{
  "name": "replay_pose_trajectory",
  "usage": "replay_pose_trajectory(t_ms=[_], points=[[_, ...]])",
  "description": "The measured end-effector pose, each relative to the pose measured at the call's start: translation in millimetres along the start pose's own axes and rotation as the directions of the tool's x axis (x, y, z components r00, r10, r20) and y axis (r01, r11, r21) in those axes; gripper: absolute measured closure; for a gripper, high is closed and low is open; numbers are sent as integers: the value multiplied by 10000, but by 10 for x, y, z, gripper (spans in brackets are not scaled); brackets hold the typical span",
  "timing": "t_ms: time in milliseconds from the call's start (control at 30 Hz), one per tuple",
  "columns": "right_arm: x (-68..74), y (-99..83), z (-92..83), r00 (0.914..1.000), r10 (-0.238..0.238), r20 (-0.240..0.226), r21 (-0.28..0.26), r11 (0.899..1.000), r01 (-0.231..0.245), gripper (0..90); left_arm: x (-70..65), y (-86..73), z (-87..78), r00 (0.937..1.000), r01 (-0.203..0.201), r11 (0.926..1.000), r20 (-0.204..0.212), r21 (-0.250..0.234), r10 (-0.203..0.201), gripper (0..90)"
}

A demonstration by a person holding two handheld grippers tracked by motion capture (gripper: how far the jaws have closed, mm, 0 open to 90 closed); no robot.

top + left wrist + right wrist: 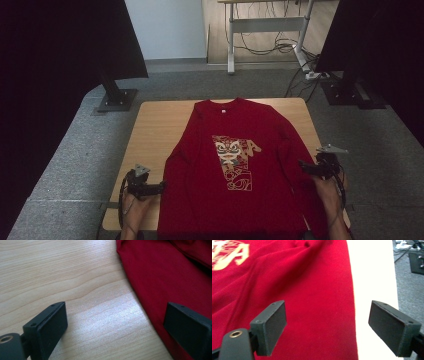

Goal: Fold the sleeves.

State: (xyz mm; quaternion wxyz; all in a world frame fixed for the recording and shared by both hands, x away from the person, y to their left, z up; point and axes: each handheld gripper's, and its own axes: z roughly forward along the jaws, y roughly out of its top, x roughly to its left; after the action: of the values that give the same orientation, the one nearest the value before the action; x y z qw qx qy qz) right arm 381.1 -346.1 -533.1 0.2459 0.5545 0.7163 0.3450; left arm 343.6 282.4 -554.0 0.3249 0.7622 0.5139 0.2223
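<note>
Wood-grain bench (155, 125) carries a red long-sleeved shirt (235, 165), soft knit, lying flat. Left hand-held gripper (162, 187) at its left edge, right hand-held gripper (301, 165) at its right edge; both wide open, empty.

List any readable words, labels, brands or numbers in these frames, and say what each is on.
"A": a large cream letter at the right edge of the cream print on the red shirt.
The rest of the print is a pattern, no words.
Neck label: too small to read.
</note>
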Motion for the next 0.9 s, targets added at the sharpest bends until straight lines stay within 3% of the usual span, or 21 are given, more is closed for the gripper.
replay_pose_trajectory(t_ms=[367, 400, 700, 733, 900], points=[[-81, 105, 228, 9995, 138, 286, 57, 9999, -140, 205, 1, 0, 1, 10000, 0, 10000, 6, -4, 0, 54], [-104, 99, 294, 9988, 167, 470, 175, 9997, -176, 279, 0, 0, 0, 10000, 7, 10000, 0, -8, -7, 54], [-137, 41, 368, 9972, 312, 674, 426, 9985, -342, 370, -1, 0, -1, 10000, -1, 10000, 16, -22, 1, 60], [-155, 17, 372, 9971, 525, 547, 250, 9982, -539, 393, -1, 0, -1, 10000, -4, 10000, 16, -22, 4, 60], [-140, -4, 358, 9971, 547, 533, 118, 9984, -554, 466, -1, 0, -1, 10000, -8, 10000, 18, -25, 8, 61]])
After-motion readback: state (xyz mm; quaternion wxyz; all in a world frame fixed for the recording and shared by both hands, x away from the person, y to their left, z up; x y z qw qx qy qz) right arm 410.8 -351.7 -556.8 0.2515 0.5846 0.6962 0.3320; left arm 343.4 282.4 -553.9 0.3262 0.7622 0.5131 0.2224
